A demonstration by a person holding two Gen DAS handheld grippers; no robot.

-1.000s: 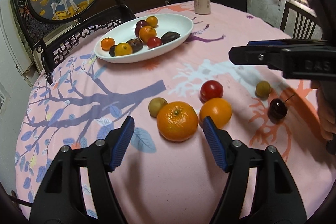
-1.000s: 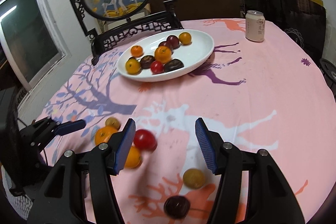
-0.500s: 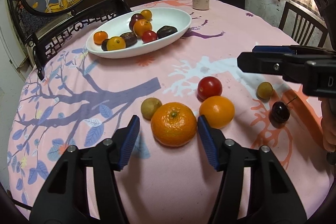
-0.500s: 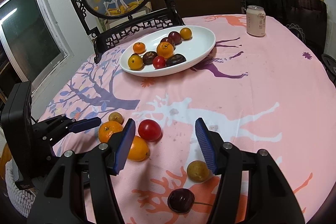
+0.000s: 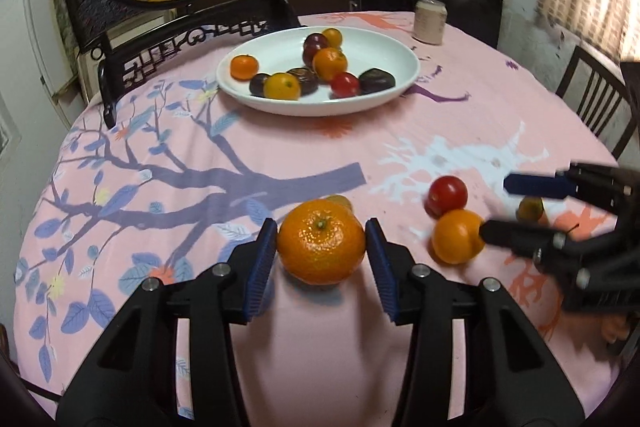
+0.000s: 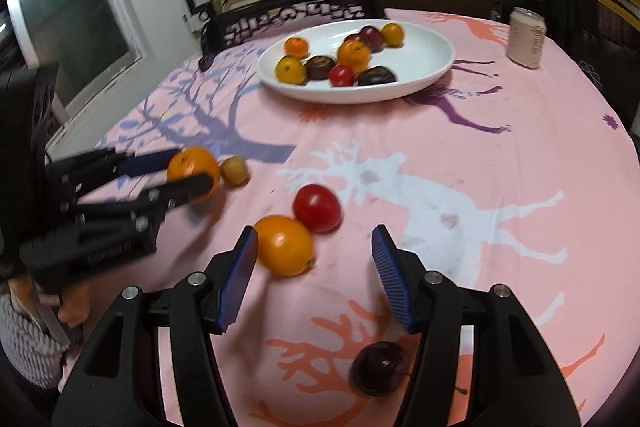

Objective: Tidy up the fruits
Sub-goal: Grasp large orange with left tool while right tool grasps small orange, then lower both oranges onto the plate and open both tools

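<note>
Left hand-held gripper (image 5: 321,242) just closed, pads touching both sides of the mandarin (image 5: 321,242) on the bench (image 5: 280,163), right hand-held gripper (image 6: 314,251) wide over an orange (image 6: 285,245) beside a tomato (image 6: 317,207), plate (image 5: 280,47) of fruit beyond.

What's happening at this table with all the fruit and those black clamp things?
A person is sorting fruit with a clamp tool in each hand. The left gripper has just been closing, its blue pads now against a big tangerine on the pink tablecloth. The right gripper hangs open by a smooth orange and a red tomato. A dark cherry also lies loose. Several fruits already sit in the white dish.
</note>
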